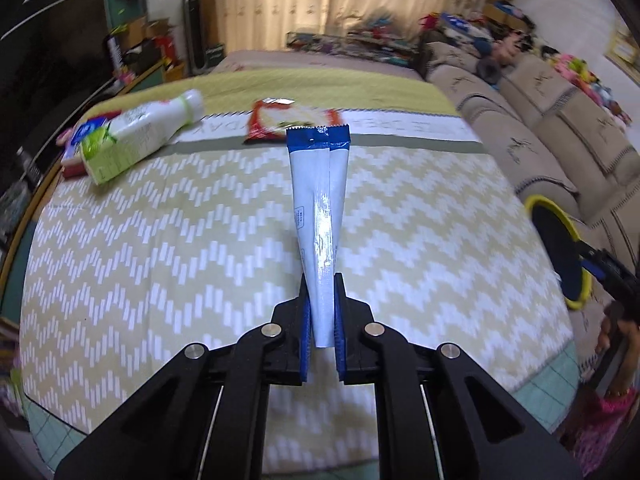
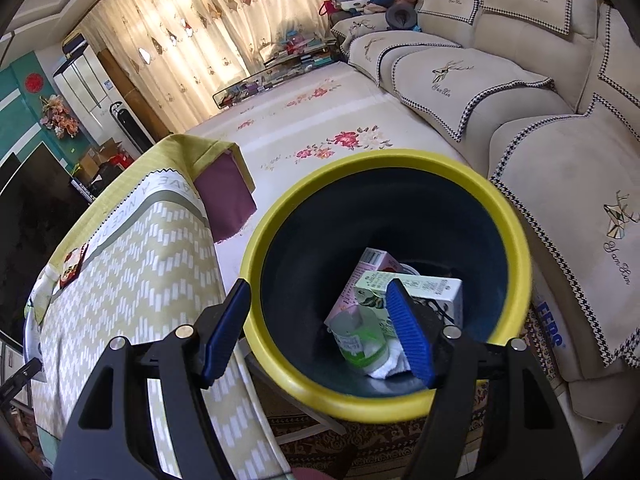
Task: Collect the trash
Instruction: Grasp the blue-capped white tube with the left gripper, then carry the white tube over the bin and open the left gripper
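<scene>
The left gripper (image 1: 322,316) clenches a white, blue-ended wrapper (image 1: 319,208) above the zigzag tablecloth (image 1: 160,240), a bottle (image 1: 136,136) lying beyond, while the right gripper's (image 2: 316,332) parted fingers straddle the yellow-rimmed bin's (image 2: 280,368) near rim.

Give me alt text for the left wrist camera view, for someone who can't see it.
The left gripper pinches a long white wrapper with a blue end above a chevron-patterned tablecloth. A white bottle lying on its side and a red packet remain at the far edge.
</scene>
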A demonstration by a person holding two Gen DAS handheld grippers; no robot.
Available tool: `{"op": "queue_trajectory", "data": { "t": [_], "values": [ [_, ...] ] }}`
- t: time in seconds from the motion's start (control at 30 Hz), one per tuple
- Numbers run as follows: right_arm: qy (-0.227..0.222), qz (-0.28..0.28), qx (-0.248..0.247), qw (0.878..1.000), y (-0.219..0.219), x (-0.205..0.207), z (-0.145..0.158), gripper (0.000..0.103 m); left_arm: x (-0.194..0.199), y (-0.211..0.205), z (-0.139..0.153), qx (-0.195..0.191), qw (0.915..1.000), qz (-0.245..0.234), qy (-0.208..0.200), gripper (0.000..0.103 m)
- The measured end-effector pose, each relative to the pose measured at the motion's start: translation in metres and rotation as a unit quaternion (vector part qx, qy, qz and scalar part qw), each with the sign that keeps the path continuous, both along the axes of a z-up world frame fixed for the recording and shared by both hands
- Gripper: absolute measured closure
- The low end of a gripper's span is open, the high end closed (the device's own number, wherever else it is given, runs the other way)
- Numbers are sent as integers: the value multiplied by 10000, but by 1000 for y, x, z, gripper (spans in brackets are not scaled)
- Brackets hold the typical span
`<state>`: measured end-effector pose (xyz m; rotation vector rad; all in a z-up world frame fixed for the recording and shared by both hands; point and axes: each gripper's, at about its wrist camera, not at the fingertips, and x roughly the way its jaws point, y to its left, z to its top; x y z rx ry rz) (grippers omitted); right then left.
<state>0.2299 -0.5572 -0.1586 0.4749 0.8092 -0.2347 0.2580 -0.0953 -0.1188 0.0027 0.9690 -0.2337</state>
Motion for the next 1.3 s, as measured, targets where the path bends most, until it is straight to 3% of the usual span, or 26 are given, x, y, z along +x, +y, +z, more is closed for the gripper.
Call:
{"op": "queue_trajectory", "data": {
  "t": [0.33, 0.63, 1.03, 1.23, 1.3],
  "values": [
    [-187, -361, -41, 9992, -14, -49, 15, 36, -44, -62, 54, -179, 9927, -1087, -485, 93],
    [-300, -782, -75, 9965, -43, -85, 14, 34, -47, -164, 69, -203, 9752, -2172, -381, 93],
    [-201, -1351, -94, 9906, -90, -123, 2, 33, -6, -326, 30, -165, 9433, -3302, 295, 93],
    [-101, -1409, -36, 9900, -100, -125, -6, 33, 23, -377, -6, 14, 9403, -3354, 578, 92],
    [-70, -1423, -30, 9898, -100, -125, -8, 33, 30, -391, -18, 45, 9388, -3379, 675, 86]
  ]
}}
